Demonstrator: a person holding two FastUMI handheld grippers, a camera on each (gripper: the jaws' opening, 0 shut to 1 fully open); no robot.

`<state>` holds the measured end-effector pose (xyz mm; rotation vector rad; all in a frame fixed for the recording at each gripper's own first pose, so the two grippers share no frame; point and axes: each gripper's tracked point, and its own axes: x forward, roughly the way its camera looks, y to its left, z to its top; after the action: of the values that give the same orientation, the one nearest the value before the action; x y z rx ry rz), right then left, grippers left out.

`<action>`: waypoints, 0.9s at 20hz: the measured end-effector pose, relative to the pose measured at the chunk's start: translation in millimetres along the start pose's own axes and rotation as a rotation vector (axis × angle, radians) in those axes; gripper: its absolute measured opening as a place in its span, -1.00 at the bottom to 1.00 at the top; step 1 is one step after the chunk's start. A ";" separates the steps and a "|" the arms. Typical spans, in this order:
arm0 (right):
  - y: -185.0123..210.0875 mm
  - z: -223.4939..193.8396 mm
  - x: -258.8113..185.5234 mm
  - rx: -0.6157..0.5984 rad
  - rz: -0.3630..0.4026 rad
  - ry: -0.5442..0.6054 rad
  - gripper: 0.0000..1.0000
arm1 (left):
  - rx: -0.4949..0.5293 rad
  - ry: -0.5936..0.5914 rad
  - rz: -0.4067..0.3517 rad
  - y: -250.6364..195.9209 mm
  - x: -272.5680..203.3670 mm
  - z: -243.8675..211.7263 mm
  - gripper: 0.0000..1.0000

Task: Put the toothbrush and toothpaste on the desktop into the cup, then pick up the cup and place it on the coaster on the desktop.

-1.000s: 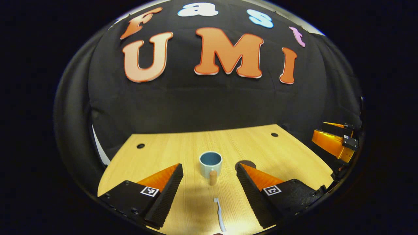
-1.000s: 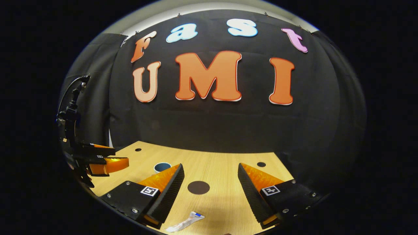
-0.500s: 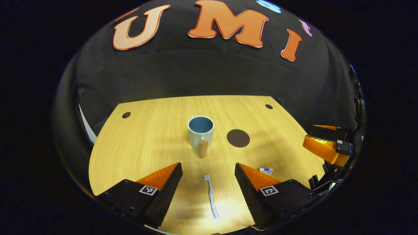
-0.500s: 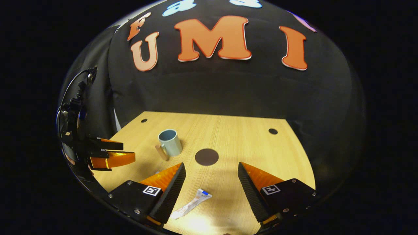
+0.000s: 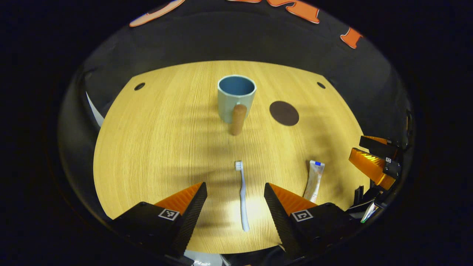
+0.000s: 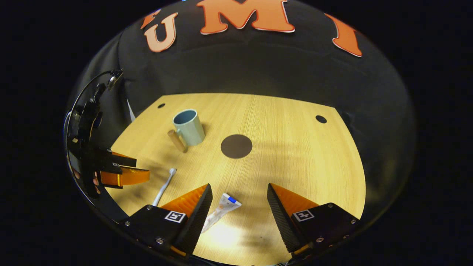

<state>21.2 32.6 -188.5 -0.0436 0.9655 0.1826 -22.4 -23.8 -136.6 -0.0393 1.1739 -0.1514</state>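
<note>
Left gripper view. The left tool (image 5: pixel 235 199) is spread wide and holds nothing. The toothbrush (image 5: pixel 242 195) lies flat on the surface (image 5: pixel 155 147), lower centre of the frame, between the two fingers (image 5: pixel 184 210), bristle end toward the cup (image 5: pixel 235 96). The cup stands upright at upper centre, its wooden handle (image 5: pixel 238 119) facing the camera. The coaster (image 5: pixel 283 113) lies just right of the cup, apart from it. The toothpaste (image 5: pixel 314 180) lies at lower right, near the right tool (image 5: pixel 373 155) at the right edge.

Risks: the toothbrush is thin and flat on the surface — the fingers may close above it or push it aside. If it is gripped off-centre, it may swing and strike the cup rim or tip the cup. The near surface edge sits just below the brush handle; a nudge toward the bottom of the frame could send it off.

Right gripper view. The right tool (image 6: pixel 238 207) is also held apart, empty. The toothpaste (image 6: pixel 221 211) lies at lower centre, beside and partly behind the left-hand finger (image 6: pixel 192 214) — not centred in the gap, so closing now may miss it. The left tool (image 6: pixel 123 170) hovers at left, close to the toothbrush (image 6: pixel 164 186).

Room: the surface is open at centre and right of the frame. The two tools work close together; simultaneous moves toward the cup (image 6: pixel 188 127) risk collision.
</note>
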 end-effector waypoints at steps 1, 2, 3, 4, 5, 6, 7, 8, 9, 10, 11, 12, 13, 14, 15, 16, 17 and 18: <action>-0.2 -6.4 6.0 -0.009 -0.005 0.031 0.69 | 0.002 0.019 0.016 1.9 -0.6 1.5 0.88; -0.1 -15.1 14.1 -0.016 -0.008 0.059 0.80 | -0.004 0.040 0.025 2.7 -2.7 3.0 0.88; 2.4 -19.7 19.6 -0.022 -0.003 0.080 0.80 | -0.015 0.067 0.029 -1.2 -4.8 1.1 0.88; 6.2 -26.1 25.7 -0.027 0.003 0.096 0.80 | -0.026 0.086 0.029 -2.8 -5.7 3.0 0.89; 10.1 -34.8 32.3 -0.026 0.015 0.119 0.79 | -0.031 0.100 0.027 0.2 -12.8 9.3 0.89; 14.2 -42.2 37.3 -0.022 0.026 0.142 0.79 | -0.029 0.114 0.031 1.8 -17.5 15.2 0.89; 17.1 -48.4 42.4 -0.016 0.033 0.167 0.79 | -0.026 0.126 0.034 4.1 -18.5 19.3 0.88; 18.9 -53.9 47.3 -0.007 0.035 0.182 0.79 | -0.027 0.138 0.037 4.6 -19.1 19.2 0.89; 20.5 -57.0 50.9 -0.001 0.039 0.193 0.70 | -0.030 0.151 0.040 2.5 -17.6 13.2 0.88; 22.5 -60.0 53.6 0.003 0.039 0.199 0.80 | -0.028 0.159 0.039 1.5 -16.7 12.4 0.89; 24.5 -61.2 55.8 0.004 0.041 0.204 0.80 | -0.028 0.161 0.047 3.5 -16.1 11.7 0.89; 27.2 -65.2 55.9 0.000 0.043 0.216 0.80 | -0.038 0.163 0.062 3.5 -17.2 10.2 0.88; 28.8 -68.4 57.4 -0.010 0.046 0.232 0.80 | -0.044 0.172 0.057 0.1 -15.1 6.9 0.89; 31.8 -72.2 61.3 -0.022 0.046 0.247 0.80 | -0.045 0.183 0.058 -0.9 -11.9 4.4 0.89; 34.4 -75.9 64.9 -0.026 0.043 0.261 0.78 | -0.045 0.181 0.061 -2.6 -3.7 1.1 0.89; 35.1 -77.3 67.0 -0.020 0.037 0.267 0.77 | -0.043 0.182 0.065 -3.9 1.2 0.7 0.89; 36.6 -77.9 69.7 -0.013 0.032 0.273 0.77 | -0.048 0.183 0.069 -5.2 5.4 0.7 0.89; 35.8 -78.5 68.9 -0.009 0.031 0.277 0.76 | -0.052 0.189 0.067 -7.3 9.1 0.3 0.85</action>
<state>-10.6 67.8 -288.2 -0.0631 1.2420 0.2128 -19.4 -32.3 -144.0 -0.0320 1.3664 -0.0658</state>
